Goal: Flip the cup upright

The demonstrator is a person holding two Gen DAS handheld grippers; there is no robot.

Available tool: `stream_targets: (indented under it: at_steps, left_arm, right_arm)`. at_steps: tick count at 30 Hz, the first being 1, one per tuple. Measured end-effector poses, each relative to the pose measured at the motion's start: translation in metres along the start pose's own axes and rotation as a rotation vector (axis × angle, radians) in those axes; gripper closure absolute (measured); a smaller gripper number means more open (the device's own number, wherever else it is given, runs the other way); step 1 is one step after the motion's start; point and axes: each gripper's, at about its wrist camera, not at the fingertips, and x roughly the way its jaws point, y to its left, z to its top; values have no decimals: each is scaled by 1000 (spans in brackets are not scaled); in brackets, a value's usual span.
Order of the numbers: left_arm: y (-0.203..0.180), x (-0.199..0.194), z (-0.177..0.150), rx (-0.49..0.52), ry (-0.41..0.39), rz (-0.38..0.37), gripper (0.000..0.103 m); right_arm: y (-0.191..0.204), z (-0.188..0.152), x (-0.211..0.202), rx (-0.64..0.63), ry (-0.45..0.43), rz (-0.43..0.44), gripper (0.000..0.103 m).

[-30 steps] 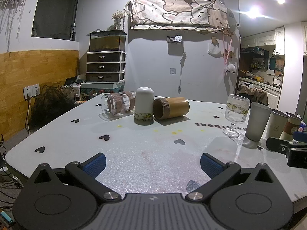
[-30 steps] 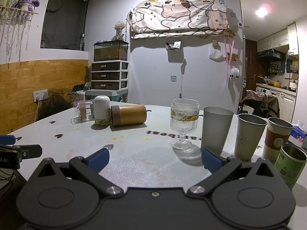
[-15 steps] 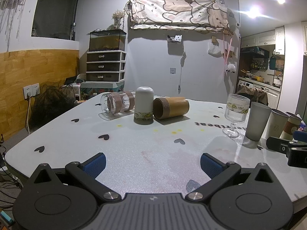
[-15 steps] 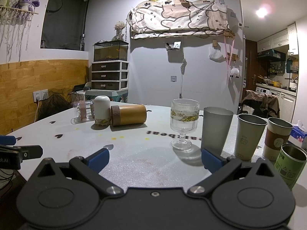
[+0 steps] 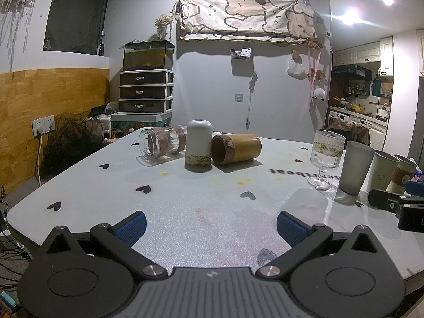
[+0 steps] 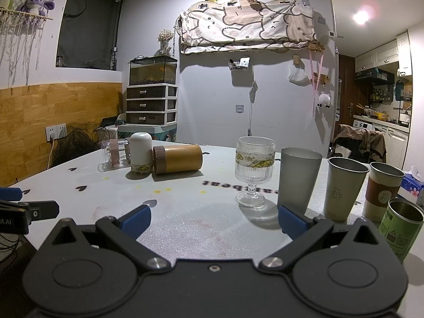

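While nothing on the table has shifted since the earlier frames, the white domed cup [image 5: 199, 145] stands mouth-down at the far side of the pale speckled table [image 5: 201, 206], untouched, wedged between a clear ribbed glass tumbler [image 5: 161, 143] lying on its side to its left and a brown bamboo cylinder cup [image 5: 235, 148] lying on its side to its right. Both lying cups rest just beside it. Further right, a ribbed stemmed glass [image 6: 255, 169], a frosted grey tumbler [image 6: 298, 182] and a cream metal cup [image 6: 343, 188] stand upright in a row. The left gripper [image 5: 210, 226] and right gripper [image 6: 213, 218] remain where they were, low over the near edge, jaws spread wide and empty.
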Motion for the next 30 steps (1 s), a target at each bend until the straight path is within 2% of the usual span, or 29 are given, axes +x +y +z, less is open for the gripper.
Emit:
stream_targets:
  at_steps: [12, 17, 21, 25, 30]
  left_arm:
    - [-1, -1, 1, 7, -7, -2, 0]
    - [-2, 0, 8, 18, -33, -5, 0]
    - [-7, 0, 23, 38, -84, -13, 0]
    - [-10, 14, 42, 47, -126, -39, 0]
    - [-13, 55, 70, 42, -154, -55, 0]
  right_arm:
    - [0, 0, -1, 0, 0, -1, 0]
    - [1, 1, -4, -6, -8, -7, 0]
    - [-2, -1, -4, 4, -17, -9, 0]
    - [-1, -2, -12, 20, -27, 0, 0]
    - [1, -4, -16, 19, -41, 14, 0]
